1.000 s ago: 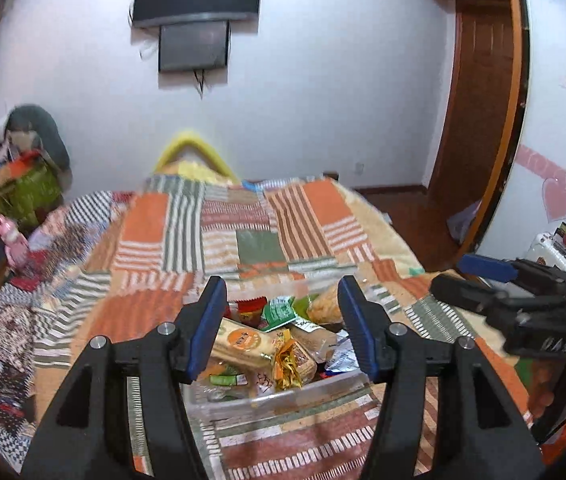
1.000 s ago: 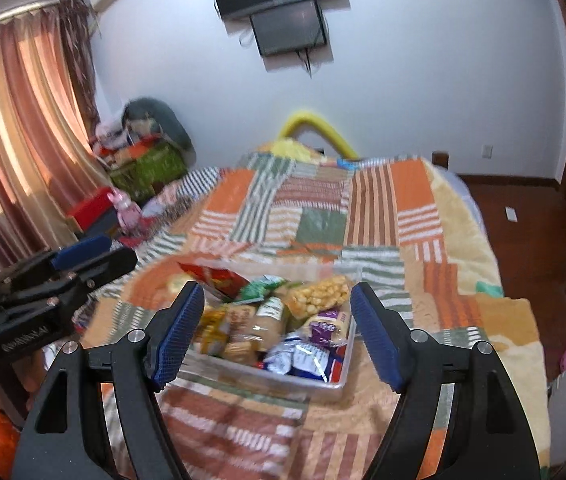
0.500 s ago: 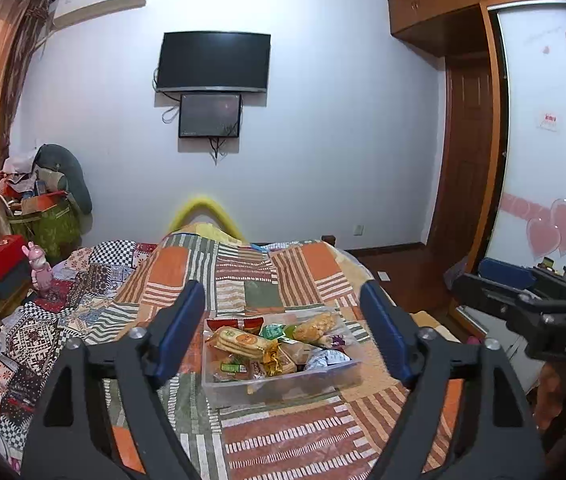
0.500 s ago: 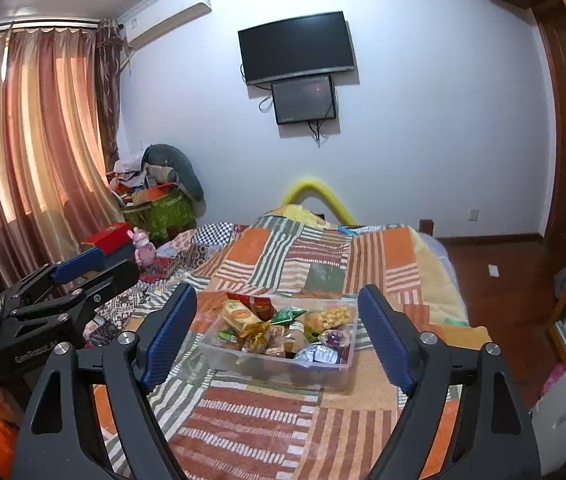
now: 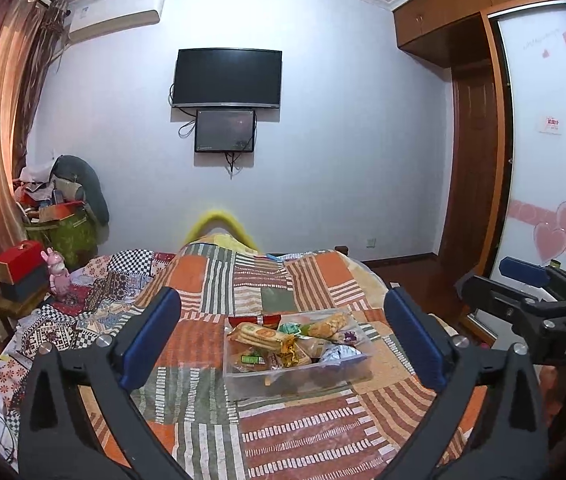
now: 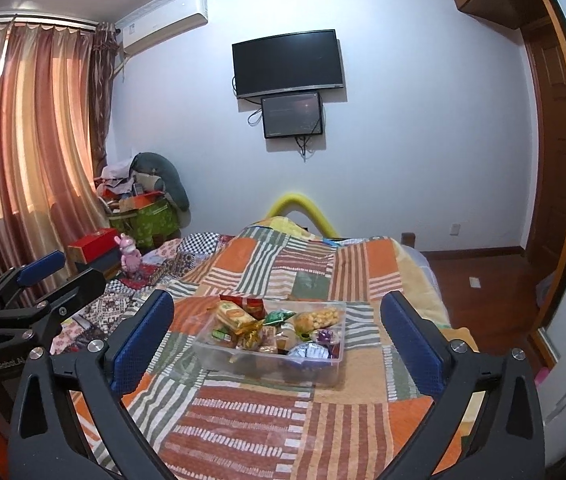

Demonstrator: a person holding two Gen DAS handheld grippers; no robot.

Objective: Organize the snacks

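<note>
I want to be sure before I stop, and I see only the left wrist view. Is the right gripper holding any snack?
Observer: No. In the right wrist view the right gripper has its jaws opening and nothing between them. The snack box lies beyond it on the blanket.
Operator: Does any finger touch the box?
Observer: No. Both fingers end short of it, and striped blanket shows between each pad and the box walls.
</note>
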